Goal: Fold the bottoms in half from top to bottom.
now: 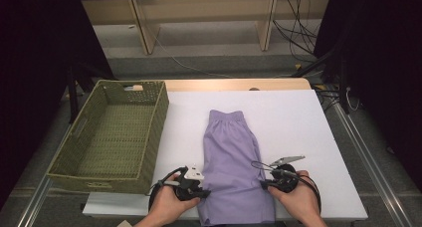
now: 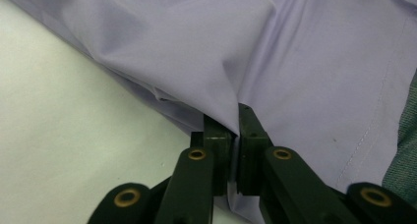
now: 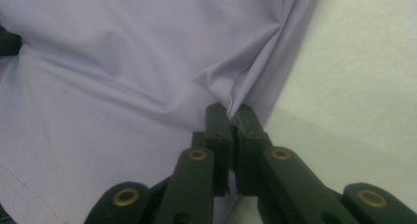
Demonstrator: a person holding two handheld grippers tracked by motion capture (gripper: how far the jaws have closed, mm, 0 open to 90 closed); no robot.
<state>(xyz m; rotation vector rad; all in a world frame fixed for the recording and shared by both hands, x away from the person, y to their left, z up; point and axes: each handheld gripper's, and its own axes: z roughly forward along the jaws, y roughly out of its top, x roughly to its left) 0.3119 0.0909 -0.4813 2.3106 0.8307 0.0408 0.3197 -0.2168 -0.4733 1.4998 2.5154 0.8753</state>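
2 tools are at work here, and each of them is clamped on the same garment. Your left tool [image 1: 203, 192] pinches the left edge of the lilac shorts [image 1: 231, 162] near the hem end, its jaws drawn tight together with a fold of the cloth [image 2: 196, 62] squeezed between them, as the left gripper view shows. Your right tool [image 1: 263, 183] does the same on the opposite edge: in the right gripper view the fabric [image 3: 123, 86] puckers into creases that run to the closed jaw tips.

You have the shorts lying flat and lengthwise on the white sheet [image 1: 298, 122] that covers the desk [image 1: 234, 84], with the elastic waistband [image 1: 226, 115] at the far end and the hem hanging just over the near edge, between your hands. Your left hand [image 1: 169, 204] and right hand [image 1: 298, 197] sit on either side of the garment, close to the near edge of the desk.

To your left, a green woven basket [image 1: 154, 132] stands beside the sheet, apart from the shorts.
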